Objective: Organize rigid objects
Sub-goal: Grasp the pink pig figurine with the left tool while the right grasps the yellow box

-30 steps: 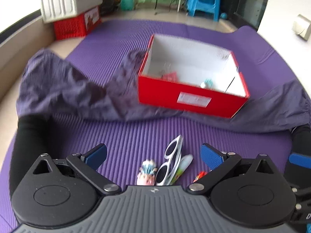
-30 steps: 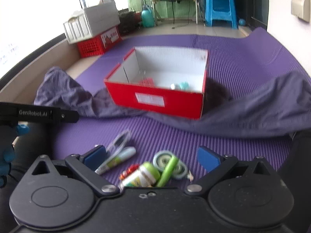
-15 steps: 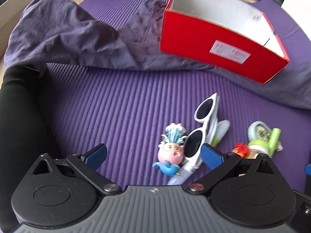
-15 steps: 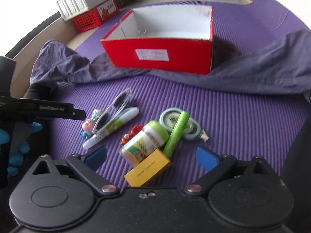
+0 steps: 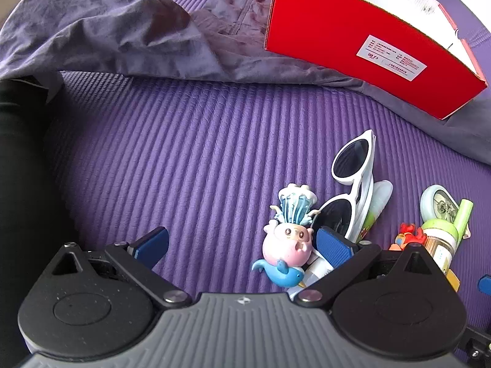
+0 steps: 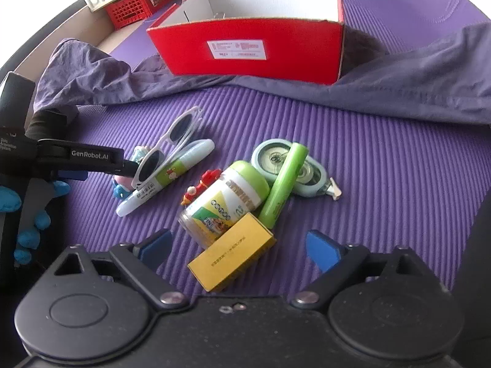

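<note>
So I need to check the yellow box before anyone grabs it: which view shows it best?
The right wrist view: the yellow box lies whole and unblocked just ahead of the open right gripper. The left wrist view shows only a yellow sliver at its right edge, behind the gripper body.

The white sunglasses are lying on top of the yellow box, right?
No. The white sunglasses lie across the white marker, not the yellow box, which sits apart beside the green-lidded jar. The right wrist view shows it.

- The box (image 6: 248, 46) is sitting on the cloth (image 6: 414, 86) behind the clutter.
- The sunglasses (image 6: 172, 150) are lying across the marker (image 6: 165, 181), left of the jar (image 6: 227, 199).
- The carton (image 6: 230, 254) is lying before the jar.
</note>
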{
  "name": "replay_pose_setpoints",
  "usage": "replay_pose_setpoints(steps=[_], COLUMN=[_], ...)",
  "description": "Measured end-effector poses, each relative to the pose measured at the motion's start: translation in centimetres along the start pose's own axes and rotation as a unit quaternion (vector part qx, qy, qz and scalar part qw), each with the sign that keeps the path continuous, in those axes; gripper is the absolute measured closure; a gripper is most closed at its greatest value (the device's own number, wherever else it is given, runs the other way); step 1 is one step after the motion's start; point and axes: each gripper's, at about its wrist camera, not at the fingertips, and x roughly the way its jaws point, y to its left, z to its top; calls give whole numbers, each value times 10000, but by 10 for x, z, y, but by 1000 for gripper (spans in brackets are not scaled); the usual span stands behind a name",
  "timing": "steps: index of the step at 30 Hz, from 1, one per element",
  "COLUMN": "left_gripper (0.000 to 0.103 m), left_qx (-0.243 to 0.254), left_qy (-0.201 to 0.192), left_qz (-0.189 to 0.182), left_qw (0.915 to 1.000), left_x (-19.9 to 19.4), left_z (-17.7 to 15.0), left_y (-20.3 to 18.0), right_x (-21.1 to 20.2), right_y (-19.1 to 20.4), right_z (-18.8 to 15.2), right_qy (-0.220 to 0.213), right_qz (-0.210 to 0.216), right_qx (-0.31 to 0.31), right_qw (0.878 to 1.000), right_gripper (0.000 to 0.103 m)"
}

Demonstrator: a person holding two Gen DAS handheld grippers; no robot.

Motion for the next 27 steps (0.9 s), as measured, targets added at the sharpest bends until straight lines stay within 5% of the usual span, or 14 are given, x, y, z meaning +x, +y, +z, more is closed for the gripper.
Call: replay_pose_setpoints(steps=[14, 19, 27], left_gripper=[0, 1, 16], left_qx=[78, 190, 338], left_qy=[77, 66, -127], left_qz=[28, 170, 128], left_qw=[9999, 9997, 9993], left_x=[14, 17, 11], left_z=[0, -3, -5], left_y=[-3, -6, -12], right_x=[26, 33, 31], right_y=[15, 17, 18], right_z=[-4, -8, -9], right_qy=[383, 499, 505], right_qz=[-160, -223, -224], right_qx=[-37, -78, -60], right_qw=[9991, 9985, 9985], right_gripper=[23, 39, 44])
